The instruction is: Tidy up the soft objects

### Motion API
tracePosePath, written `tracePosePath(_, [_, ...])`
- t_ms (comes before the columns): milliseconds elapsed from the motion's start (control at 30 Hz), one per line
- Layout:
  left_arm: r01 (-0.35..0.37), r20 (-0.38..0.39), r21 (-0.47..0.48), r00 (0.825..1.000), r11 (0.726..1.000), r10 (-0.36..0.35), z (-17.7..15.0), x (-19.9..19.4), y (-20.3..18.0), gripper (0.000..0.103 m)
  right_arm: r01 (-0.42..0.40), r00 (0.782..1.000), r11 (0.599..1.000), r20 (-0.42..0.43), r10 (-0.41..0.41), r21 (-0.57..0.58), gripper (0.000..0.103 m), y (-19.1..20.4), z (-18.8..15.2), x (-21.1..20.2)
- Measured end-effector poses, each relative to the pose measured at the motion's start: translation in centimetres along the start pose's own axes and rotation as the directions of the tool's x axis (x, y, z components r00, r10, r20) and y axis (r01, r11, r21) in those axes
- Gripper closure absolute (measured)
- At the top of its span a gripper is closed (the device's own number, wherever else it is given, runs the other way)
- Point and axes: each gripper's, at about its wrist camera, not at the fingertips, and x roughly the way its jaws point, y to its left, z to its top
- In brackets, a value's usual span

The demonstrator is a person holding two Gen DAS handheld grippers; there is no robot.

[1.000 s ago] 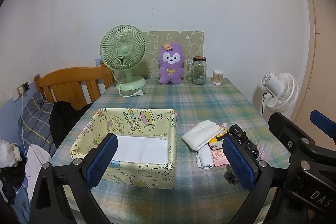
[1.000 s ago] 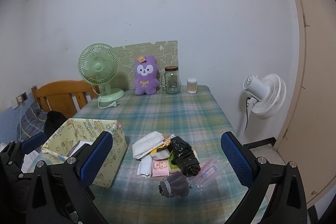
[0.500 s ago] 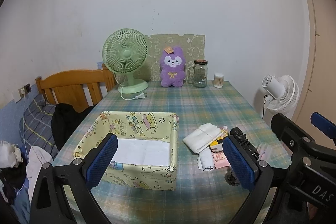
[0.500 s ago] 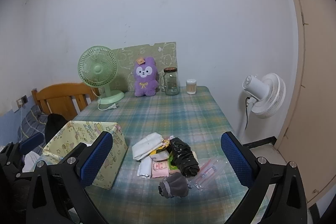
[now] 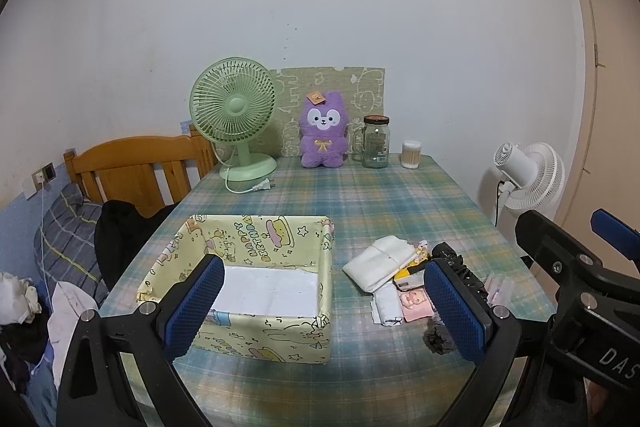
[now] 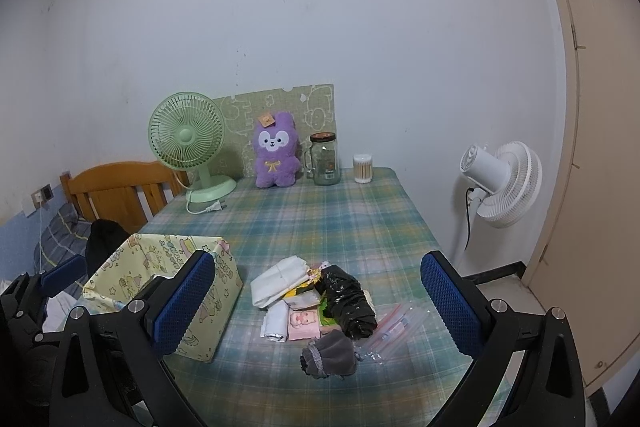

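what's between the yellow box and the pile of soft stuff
Nothing: only bare plaid cloth separates the box from the pile; the left wrist view shows that gap best.

The left gripper (image 5: 324, 303) was held wide apart above the table's (image 5: 380, 195) near edge; a yellow box (image 5: 256, 283) sat left of a heap of soft items (image 5: 396, 267).

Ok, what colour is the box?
Pale yellow with cartoon prints; the box shows best in the left wrist view.
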Motion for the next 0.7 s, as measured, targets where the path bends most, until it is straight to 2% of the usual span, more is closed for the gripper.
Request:
tracePosePath(167, [0.0,0.002,0.0,1.0,1.0,0.0,0.03,-0.01,-0.04,0.002,-0.01,1.0,1.0,0.002,0.01,0.001,0.0,0.07,0.01,-0.17])
tracePosePath(267, [0.006,0.005,-0.003,1.0,1.0,-0.006,0.03,-0.02,0.01,0.006,-0.013,1.0,1.0,0.005,0.013,-0.003,0.0,0.2,0.11,-0.33])
tracePosePath(700, [0.01,0.007,0.003,1.0,1.0,-0.01,0.0,0.1,-0.11,0.006,-0.01,1.0,1.0,0.002,0.01,-0.007,0.0,0.59,0.22,-0.26])
